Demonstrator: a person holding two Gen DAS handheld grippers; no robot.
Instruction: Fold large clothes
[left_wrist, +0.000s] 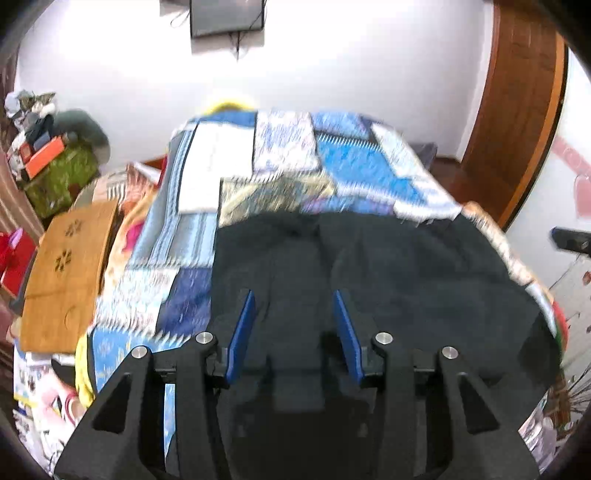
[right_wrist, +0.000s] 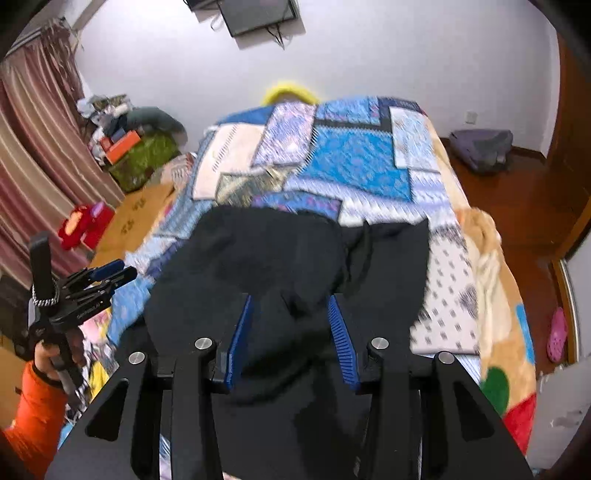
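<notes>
A large black garment lies spread on the near part of a bed covered by a blue patchwork quilt. My left gripper hovers over the garment's left part, blue pads apart, nothing pinched between them. In the right wrist view the same garment shows a folded flap at its far right. My right gripper is open above its near middle. The left gripper also appears there at the bed's left side, held by a hand in an orange sleeve.
A wooden lap table lies off the bed's left edge, with a green box and clutter behind it. Striped curtains hang left. A grey bag and pink slipper are on the wooden floor at right.
</notes>
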